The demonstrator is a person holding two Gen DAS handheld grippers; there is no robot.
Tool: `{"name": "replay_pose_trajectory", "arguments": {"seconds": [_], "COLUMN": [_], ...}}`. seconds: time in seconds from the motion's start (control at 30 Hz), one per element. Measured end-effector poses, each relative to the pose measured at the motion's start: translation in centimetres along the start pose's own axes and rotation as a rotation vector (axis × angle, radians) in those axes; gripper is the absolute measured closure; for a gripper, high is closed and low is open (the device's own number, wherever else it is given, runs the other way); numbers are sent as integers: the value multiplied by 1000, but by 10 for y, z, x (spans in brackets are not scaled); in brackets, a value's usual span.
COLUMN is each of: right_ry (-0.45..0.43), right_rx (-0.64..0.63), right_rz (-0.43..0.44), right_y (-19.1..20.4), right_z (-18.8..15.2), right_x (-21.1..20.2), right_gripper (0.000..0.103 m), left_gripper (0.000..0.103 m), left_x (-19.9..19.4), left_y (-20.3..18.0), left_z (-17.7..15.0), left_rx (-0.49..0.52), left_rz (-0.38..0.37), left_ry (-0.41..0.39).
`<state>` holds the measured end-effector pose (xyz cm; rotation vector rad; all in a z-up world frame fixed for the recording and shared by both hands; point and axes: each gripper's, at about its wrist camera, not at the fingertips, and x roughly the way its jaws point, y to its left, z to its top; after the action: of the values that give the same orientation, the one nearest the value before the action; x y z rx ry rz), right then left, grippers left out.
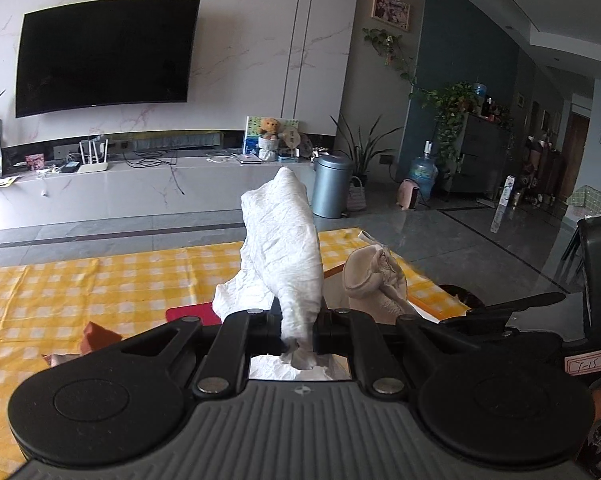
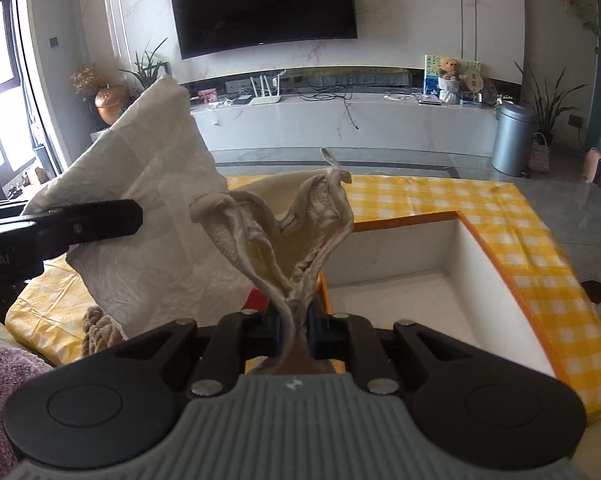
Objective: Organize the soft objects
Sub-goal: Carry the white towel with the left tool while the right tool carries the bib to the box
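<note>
Around us we see a table with a yellow checked cloth (image 2: 532,264). At its right part an open white box (image 2: 400,264) with an orange rim stands in it. Behind, on the wall, hangs a dark television (image 1: 104,56), and under it runs a long pale shelf (image 2: 340,120) with a router, cables and a small teddy bear (image 1: 269,128). A grey round bin (image 1: 331,186) stands on the floor near a plant. On the table near the left gripper lie a red flat thing (image 1: 188,314) and a reddish-brown piece (image 1: 98,336); we cannot tell what they are.

Our left gripper (image 1: 298,334) has its fingers pressed together on a white crumpled cloth (image 1: 280,248), which rises up in front of the camera and hides part of the table. Our right gripper (image 2: 296,330) is clamped on a beige cloth (image 2: 292,224) with a small loop at its top; it stands up over the near edge of the box. Both grippers point a little downward and are side by side, so each cloth appears in the other view.
</note>
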<state>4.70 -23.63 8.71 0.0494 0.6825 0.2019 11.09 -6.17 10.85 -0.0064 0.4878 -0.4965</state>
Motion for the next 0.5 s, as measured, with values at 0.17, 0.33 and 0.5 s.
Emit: {"name": "replay_pose_trajectory", "arguments": {"seconds": [0.17, 0.33, 0.5], "right_ry": [1, 26, 78], "right_rx": [6, 1, -15], "right_rz": [-57, -98, -122], "right_y": [-33, -60, -81], "right_z": [10, 16, 20], "right_x": [-3, 9, 35], "right_gripper": [93, 93, 93], "left_gripper": [91, 91, 91], "left_x": [29, 60, 92], "left_y": [-18, -31, -34], "left_z": [16, 19, 11], "left_rx": [2, 20, 35], "left_rz": [-55, -78, -90], "left_ry": [3, 23, 71]}}
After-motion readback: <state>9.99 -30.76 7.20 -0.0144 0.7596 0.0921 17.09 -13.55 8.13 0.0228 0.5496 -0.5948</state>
